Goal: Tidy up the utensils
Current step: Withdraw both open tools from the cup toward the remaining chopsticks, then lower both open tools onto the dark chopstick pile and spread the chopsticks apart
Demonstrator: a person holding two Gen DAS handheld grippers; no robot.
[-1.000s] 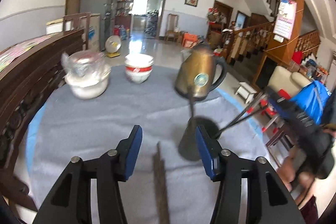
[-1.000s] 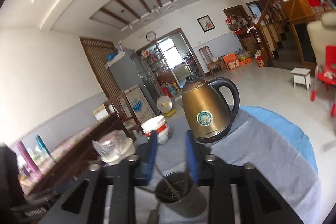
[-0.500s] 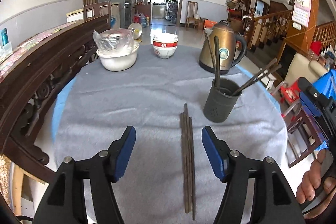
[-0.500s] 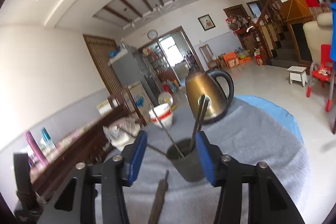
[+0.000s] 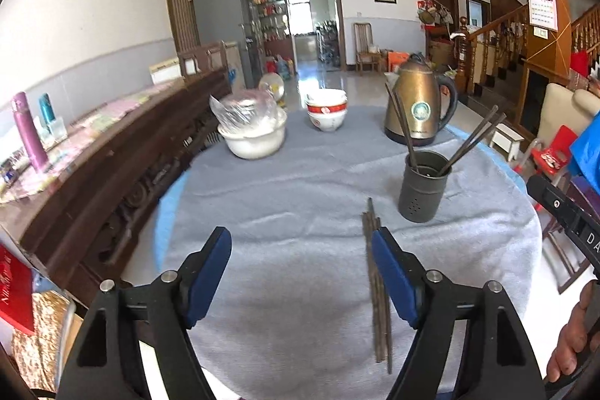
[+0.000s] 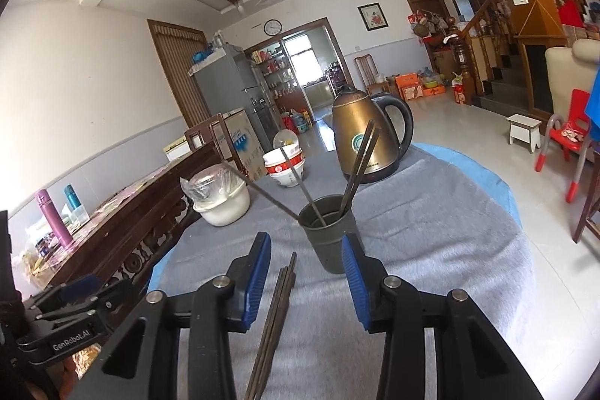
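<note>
A dark grey utensil cup (image 5: 423, 188) stands on the grey tablecloth with several dark chopsticks (image 5: 474, 139) leaning in it; it also shows in the right wrist view (image 6: 330, 237). A bundle of loose chopsticks (image 5: 378, 291) lies flat on the cloth in front of the cup, and in the right wrist view (image 6: 275, 317). My left gripper (image 5: 302, 272) is open and empty above the cloth, the bundle by its right finger. My right gripper (image 6: 305, 280) is open and empty, above the bundle and short of the cup.
A brass kettle (image 5: 418, 109) stands behind the cup. Stacked red-and-white bowls (image 5: 326, 111) and a white bowl with a plastic-wrapped dish (image 5: 253, 132) sit at the far side. A dark carved wooden bench (image 5: 123, 171) runs along the table's left edge.
Both grippers have pulled back from the cup and opened wider. The right gripper was nearly shut over the cup a second ago; the chopsticks now stand in the cup.
</note>
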